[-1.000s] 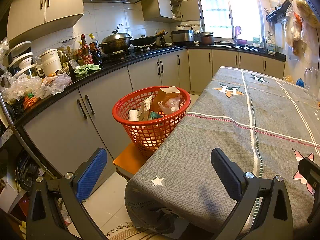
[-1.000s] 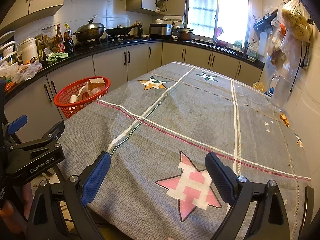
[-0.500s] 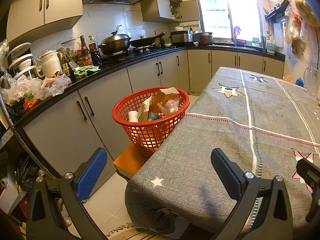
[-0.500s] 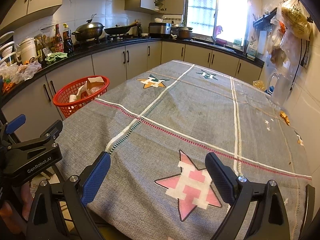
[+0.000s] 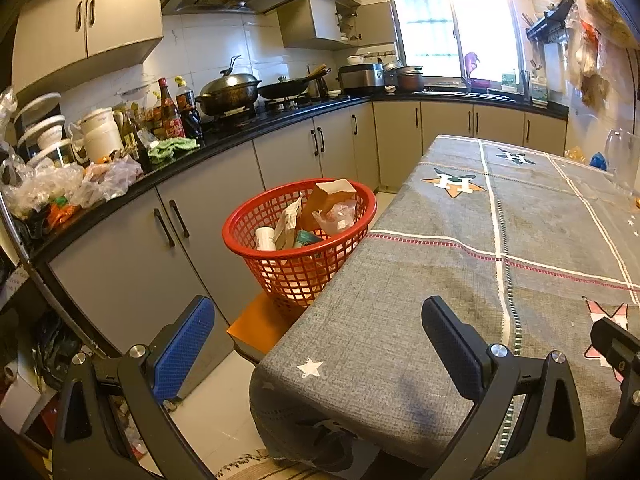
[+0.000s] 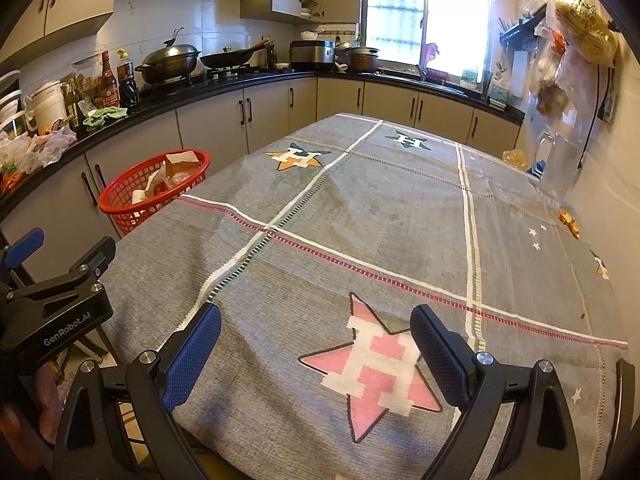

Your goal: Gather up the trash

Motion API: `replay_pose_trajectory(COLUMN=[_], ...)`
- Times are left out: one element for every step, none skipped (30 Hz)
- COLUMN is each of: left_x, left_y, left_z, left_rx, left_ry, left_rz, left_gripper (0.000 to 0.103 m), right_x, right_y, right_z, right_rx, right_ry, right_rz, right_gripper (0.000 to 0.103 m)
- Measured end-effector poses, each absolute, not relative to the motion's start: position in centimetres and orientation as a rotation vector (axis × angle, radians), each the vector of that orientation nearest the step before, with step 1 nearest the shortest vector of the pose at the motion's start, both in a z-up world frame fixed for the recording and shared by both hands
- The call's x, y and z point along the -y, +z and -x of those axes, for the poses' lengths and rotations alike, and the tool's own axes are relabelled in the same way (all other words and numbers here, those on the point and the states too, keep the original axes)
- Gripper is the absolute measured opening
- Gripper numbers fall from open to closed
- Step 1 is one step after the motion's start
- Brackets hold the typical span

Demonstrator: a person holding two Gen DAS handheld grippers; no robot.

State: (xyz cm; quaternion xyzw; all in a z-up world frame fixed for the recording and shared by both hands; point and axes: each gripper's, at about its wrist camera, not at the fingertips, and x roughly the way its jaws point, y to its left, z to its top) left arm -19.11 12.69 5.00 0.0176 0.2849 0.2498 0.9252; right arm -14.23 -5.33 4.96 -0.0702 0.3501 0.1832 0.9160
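Observation:
A red mesh basket (image 5: 352,236) stands beside the table's left edge on an orange stool (image 5: 260,326). It holds trash: a brown carton (image 5: 326,200), a white bottle (image 5: 265,239), crumpled plastic (image 5: 338,216). It also shows in the right wrist view (image 6: 120,194). My left gripper (image 5: 316,340) is open and empty over the table's near left corner. My right gripper (image 6: 316,350) is open and empty above the pink star on the grey tablecloth (image 6: 400,208). The left gripper (image 6: 60,276) shows at the left edge of the right wrist view.
Grey cabinets under a black counter (image 5: 120,196) run along the left and back, crowded with bottles, pots and plastic bags. A glass jug (image 6: 560,160) and small orange scraps (image 6: 570,222) sit at the table's right edge by the wall. Bags hang on the wall (image 6: 576,12).
Both grippers have stayed open and nearly still. The views have shifted only slightly; the basket and its contents have not moved.

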Motion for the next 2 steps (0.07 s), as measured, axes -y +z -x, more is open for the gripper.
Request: replay_pose_trajectory(left_x=[-12.44, -11.92], left_y=[5.13, 5.25], left_z=[18.86, 18.40], left_rx=[-0.587, -0.592], left_ry=[0.500, 0.476], left_rz=[-0.048, -0.064], left_gripper=[0.103, 0.103], right_x=[5.70, 6.17], right_y=[4.97, 4.96], right_z=[14.01, 13.64], right_rx=[-0.722, -0.727], right_ry=[0.364, 0.355], right_rz=[0.136, 0.125], right_gripper=[0.098, 0.097])
